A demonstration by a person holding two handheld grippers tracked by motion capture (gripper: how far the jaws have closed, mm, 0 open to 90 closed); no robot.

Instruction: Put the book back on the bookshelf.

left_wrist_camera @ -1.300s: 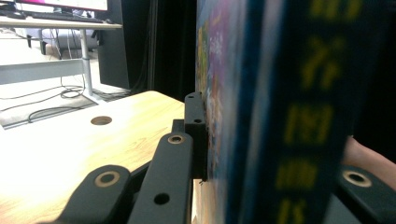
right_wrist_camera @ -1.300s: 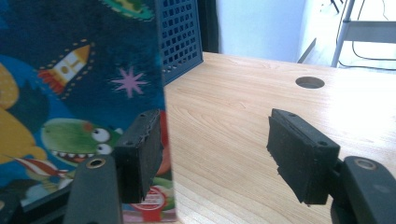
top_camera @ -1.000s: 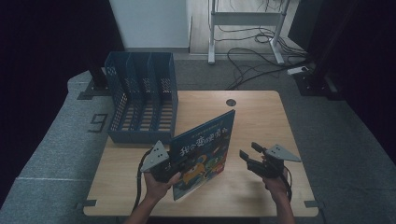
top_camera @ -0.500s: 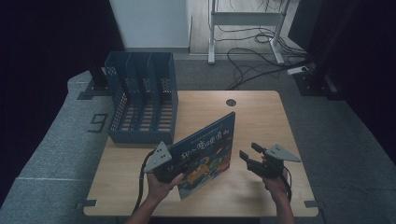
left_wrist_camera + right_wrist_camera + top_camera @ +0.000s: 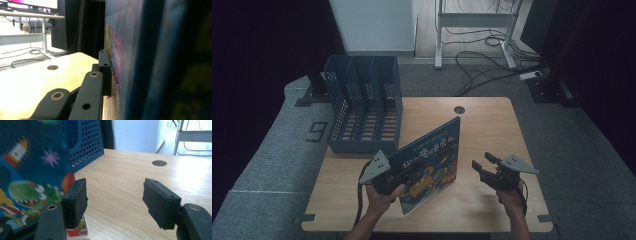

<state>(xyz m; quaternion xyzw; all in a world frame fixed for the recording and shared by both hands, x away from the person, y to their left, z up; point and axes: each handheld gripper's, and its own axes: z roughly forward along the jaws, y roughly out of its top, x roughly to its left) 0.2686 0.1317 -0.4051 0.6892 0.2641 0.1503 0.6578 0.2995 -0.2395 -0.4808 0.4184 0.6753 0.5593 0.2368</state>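
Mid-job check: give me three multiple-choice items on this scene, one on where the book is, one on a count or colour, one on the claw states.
1. Where is the picture book?
A. Standing in the file rack
B. Held tilted above the table, in front of the rack
C. Lying flat at the table's far edge

2. How many slots does the blue file rack have?
A. One
B. Three
C. Six

3. How do the claws stand?
A. Left claw shut on the book, right claw open
B. Both open
C. Right shut on the book, left open

Answers: 1 B, the book stands propped off the table. 2 B, dividers make three slots. 3 A, a left pad presses the cover; the right jaws gape with nothing between them.
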